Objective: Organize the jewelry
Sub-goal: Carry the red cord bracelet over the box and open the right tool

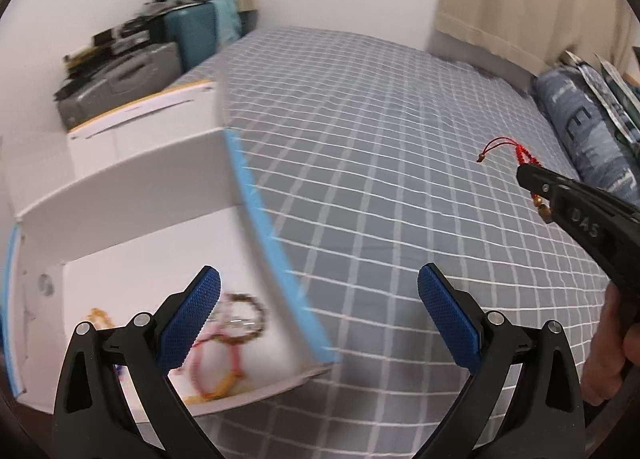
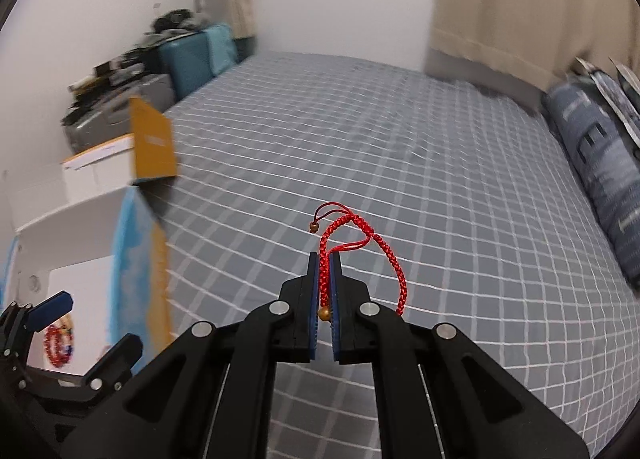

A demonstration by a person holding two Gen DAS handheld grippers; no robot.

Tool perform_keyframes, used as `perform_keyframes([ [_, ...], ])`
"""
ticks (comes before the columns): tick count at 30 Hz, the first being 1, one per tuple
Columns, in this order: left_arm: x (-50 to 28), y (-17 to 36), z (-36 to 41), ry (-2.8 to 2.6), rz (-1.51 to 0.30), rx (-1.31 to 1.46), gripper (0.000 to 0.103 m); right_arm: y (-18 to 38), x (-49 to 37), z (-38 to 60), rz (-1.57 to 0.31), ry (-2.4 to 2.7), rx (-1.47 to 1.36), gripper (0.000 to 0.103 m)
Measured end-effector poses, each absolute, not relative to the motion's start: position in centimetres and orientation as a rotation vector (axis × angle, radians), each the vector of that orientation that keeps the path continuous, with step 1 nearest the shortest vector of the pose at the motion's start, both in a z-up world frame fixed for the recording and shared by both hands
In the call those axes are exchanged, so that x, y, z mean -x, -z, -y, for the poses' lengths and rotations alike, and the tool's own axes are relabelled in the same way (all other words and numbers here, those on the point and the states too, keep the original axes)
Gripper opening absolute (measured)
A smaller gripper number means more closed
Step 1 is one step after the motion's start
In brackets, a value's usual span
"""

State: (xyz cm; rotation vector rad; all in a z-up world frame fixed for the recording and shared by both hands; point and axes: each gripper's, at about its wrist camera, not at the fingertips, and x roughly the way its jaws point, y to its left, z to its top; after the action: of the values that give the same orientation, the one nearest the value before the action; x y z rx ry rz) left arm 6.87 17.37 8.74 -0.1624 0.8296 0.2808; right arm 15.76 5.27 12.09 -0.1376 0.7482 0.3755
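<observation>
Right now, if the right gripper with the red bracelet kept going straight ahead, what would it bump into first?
Probably the bed. The right gripper, shut on the red bracelet, points downward over the checked cover, and nothing shows in between. How far off the cover lies is hard to judge.

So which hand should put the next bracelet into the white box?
Right, probably. The right gripper is already shut on the red braided bracelet, above the bedspread. The left gripper is open and empty beside the white box.
</observation>
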Motion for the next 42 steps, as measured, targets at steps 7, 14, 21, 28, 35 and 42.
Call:
perform_keyframes([
  [7,-3.0,-9.9,-23.7,-0.402,-0.805,0.217,0.097,-13.6,-12.0,-13.0,-0.712,-0.497,0.2,0.004],
  [14,0.3,-10.0,-28.7,-0.515,-0.79,0.229,0.097,-13.3,-8.6,-20.0,-0.707,-0.628,0.244,0.004],
  [21,2.7,-7.6,-33.2,-0.594,-0.831,0.264,0.097,-10.8,-6.7,-26.1,-0.754,-0.712,0.304,0.004],
  [28,3.6,-6.0,-35.1,-0.603,-0.863,0.291,0.097,-7.4,-7.6,-28.6,-0.837,-0.725,0.337,0.004],
  [35,3.6,-6.0,-34.8,-0.597,-0.859,0.272,0.097,-6.9,-7.9,-28.9,-0.852,-0.73,0.328,0.03],
  [42,4.9,-6.6,-34.7,-0.608,-0.83,0.28,0.097,-9.9,-6.7,-26.8,-0.748,-0.744,0.256,0.086],
])
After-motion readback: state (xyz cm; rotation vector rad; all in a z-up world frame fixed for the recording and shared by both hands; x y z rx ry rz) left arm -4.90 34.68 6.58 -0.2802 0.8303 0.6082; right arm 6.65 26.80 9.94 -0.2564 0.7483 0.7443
